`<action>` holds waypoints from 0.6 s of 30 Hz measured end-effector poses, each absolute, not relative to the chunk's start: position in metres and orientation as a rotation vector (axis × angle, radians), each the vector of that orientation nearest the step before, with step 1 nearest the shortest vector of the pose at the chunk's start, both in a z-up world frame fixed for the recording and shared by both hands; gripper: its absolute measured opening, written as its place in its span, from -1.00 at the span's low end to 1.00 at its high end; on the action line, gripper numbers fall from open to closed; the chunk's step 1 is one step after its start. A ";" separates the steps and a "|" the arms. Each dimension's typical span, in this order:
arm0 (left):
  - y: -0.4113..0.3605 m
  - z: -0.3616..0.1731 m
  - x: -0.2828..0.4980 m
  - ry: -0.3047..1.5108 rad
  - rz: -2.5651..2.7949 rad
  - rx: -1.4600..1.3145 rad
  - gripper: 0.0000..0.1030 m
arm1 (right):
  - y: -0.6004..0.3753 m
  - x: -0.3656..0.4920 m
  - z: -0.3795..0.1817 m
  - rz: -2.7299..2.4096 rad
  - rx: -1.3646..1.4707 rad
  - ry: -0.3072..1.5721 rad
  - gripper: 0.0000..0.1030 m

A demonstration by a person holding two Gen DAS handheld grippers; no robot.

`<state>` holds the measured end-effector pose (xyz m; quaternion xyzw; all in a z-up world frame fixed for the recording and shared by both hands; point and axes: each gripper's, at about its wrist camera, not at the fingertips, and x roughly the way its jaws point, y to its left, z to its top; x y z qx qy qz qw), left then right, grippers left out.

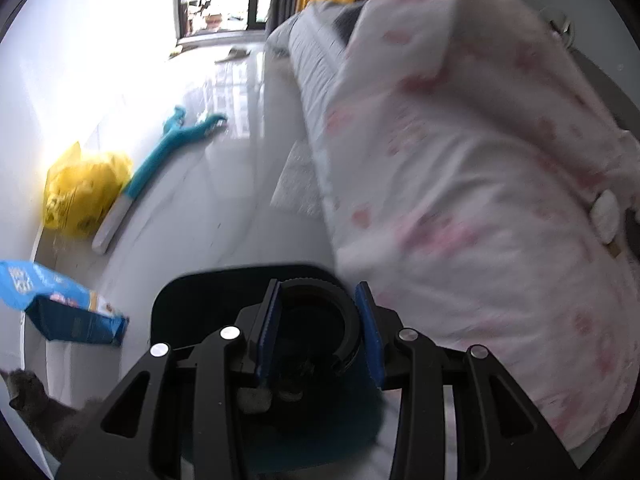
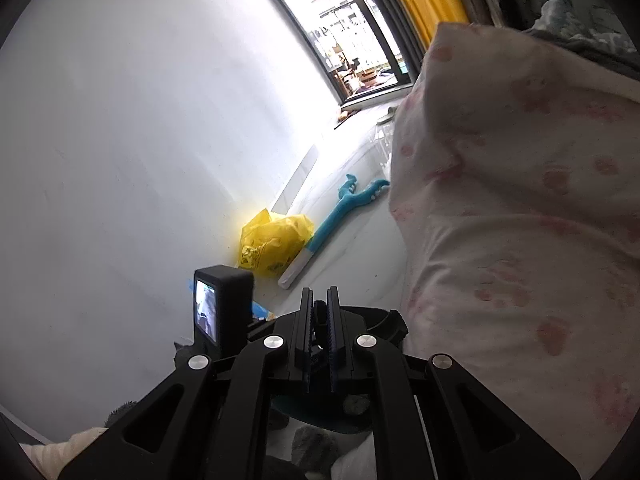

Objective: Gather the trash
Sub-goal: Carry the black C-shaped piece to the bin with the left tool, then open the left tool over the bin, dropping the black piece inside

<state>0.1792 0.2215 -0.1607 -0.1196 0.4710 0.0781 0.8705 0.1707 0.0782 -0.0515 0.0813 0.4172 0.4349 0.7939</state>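
Observation:
My left gripper (image 1: 319, 294) is shut on a black round ring-shaped handle (image 1: 340, 316), with one blue pad on each side of it. The handle belongs to a dark container (image 1: 180, 312) with a teal inside. Small grey lumps (image 1: 252, 398) lie just below the pads. In the right wrist view my right gripper (image 2: 319, 294) is shut, its toothed pads (image 2: 334, 332) pressed together with nothing clearly between them. More grey lumps (image 2: 356, 404) lie beneath it. A yellow plastic bag (image 1: 80, 188) (image 2: 272, 244) sits on the floor against the white wall.
A bed with a white, pink-printed quilt (image 1: 480, 200) (image 2: 520, 220) fills the right side. On the pale floor lie a long teal toy (image 1: 168, 152) (image 2: 344, 204) and a blue printed bag (image 1: 60, 304). Grey fur (image 1: 36, 400) shows at lower left. The other gripper's camera (image 2: 222, 308) is close by.

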 end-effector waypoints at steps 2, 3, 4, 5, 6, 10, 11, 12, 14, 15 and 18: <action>0.232 -0.173 0.176 1.031 0.177 -0.257 -0.21 | 0.087 0.171 -0.056 0.938 0.174 0.911 -0.86; 0.235 -0.177 0.176 1.048 0.183 -0.258 -0.21 | 0.093 0.172 -0.058 0.940 0.170 0.917 -0.86; 0.239 -0.182 0.174 1.066 0.189 -0.259 -0.21 | 0.096 0.173 -0.060 0.942 0.165 0.922 -0.86; 0.243 -0.187 0.172 1.085 0.195 -0.260 -0.21 | 0.103 0.172 -0.063 0.945 0.155 0.927 -0.86; 0.247 -0.192 0.169 1.104 0.199 -0.262 -0.20 | 0.108 0.169 -0.064 0.948 0.150 0.932 -0.86; 0.263 -0.208 0.157 1.172 0.207 -0.267 -0.20 | 0.127 0.170 -0.076 0.954 0.137 0.962 -0.86; 0.267 -0.212 0.155 1.187 0.204 -0.271 -0.20 | 0.131 0.171 -0.080 0.952 0.133 0.972 -0.86; 0.269 -0.214 0.153 1.196 0.200 -0.277 -0.19 | 0.135 0.171 -0.082 0.945 0.128 0.980 -0.86; 0.275 -0.220 0.148 1.223 0.191 -0.279 -0.18 | 0.140 0.171 -0.089 0.937 0.128 1.001 -0.86; 0.276 -0.221 0.146 1.231 0.190 -0.279 -0.14 | 0.143 0.172 -0.093 0.934 0.130 1.010 -0.86; 0.283 -0.226 0.139 1.253 0.179 -0.302 0.10 | 0.155 0.175 -0.104 0.930 0.132 1.040 -0.86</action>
